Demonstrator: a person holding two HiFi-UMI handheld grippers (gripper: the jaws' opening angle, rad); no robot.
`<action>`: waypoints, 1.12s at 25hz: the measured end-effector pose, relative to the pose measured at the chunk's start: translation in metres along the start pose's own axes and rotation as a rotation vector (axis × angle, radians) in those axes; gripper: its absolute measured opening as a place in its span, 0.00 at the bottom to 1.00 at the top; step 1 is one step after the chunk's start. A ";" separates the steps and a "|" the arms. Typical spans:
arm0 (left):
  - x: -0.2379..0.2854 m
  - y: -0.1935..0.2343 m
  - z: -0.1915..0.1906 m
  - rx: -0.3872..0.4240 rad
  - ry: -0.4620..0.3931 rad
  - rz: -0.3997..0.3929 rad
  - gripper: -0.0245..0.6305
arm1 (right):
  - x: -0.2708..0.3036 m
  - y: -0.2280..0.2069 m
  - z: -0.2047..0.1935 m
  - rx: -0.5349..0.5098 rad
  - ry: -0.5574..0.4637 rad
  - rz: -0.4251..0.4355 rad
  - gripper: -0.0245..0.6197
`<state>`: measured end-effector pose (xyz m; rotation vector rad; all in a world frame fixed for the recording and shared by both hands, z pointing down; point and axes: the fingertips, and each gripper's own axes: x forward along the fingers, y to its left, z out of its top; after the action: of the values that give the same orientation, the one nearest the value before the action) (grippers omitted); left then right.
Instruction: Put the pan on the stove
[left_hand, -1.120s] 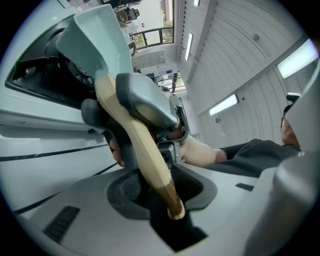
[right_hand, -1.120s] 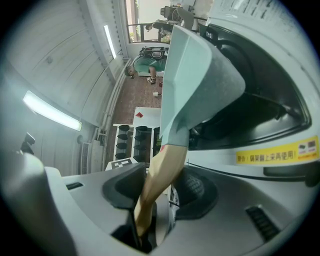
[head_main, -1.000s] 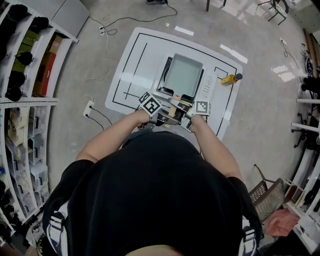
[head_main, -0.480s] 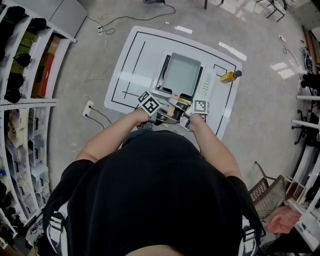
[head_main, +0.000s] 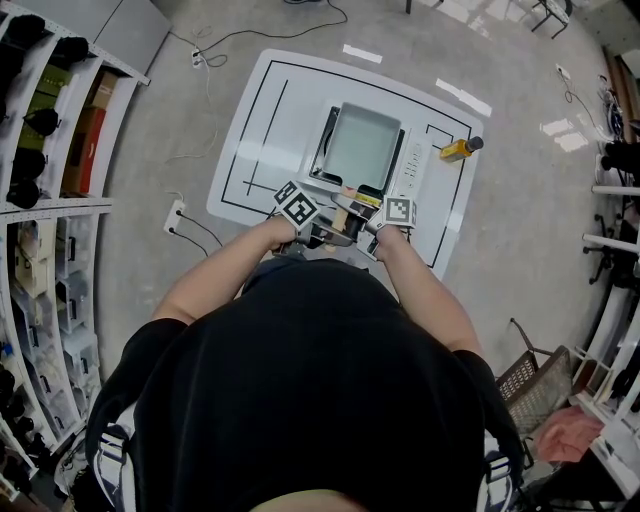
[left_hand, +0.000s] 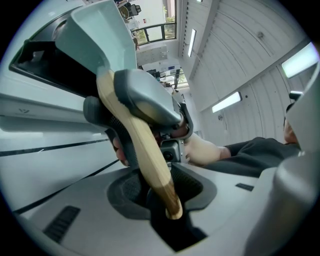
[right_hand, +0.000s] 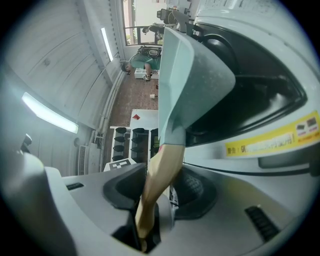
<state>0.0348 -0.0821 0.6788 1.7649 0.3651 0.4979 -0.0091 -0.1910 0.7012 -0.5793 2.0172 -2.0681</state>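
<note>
Table (head_main: 260, 130) white, black-lined, on concrete floor (head_main: 170, 130); shelves (head_main: 50, 150) left. Left gripper (left_hand: 162, 189) and right gripper (right_hand: 150, 200) both pinch pan handle (left_hand: 145, 145); right jaws just tightened.

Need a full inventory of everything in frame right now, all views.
pan: 1, grey, square, at the stove top
handle: 1, light wood, on the pan, pointing at the person
stove: 1, white with black top, mid table
yellow item: 1, yellow with dark tip, table's right side; kind unclear
table: 1, white with black lines
power strip: 1, white, floor left of table
cables: several, dark, floor
shelves: white, far left, stocked
basket: 1, wire, floor lower right
cloth: 1, pink, beside basket
left gripper: grey, shut on the handle
right gripper: grey, jaws just been closing, gripping the handle
</note>
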 end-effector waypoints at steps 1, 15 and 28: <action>0.000 0.001 0.000 0.000 0.002 0.001 0.24 | 0.000 0.000 0.000 0.003 -0.002 0.000 0.30; -0.002 0.003 -0.003 -0.006 0.004 0.003 0.23 | 0.001 -0.002 0.000 -0.019 -0.003 -0.012 0.29; -0.001 0.006 -0.003 0.006 0.018 0.013 0.24 | 0.002 -0.004 -0.001 -0.032 0.012 -0.023 0.31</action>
<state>0.0326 -0.0813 0.6854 1.7711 0.3681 0.5231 -0.0103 -0.1906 0.7057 -0.6006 2.0637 -2.0605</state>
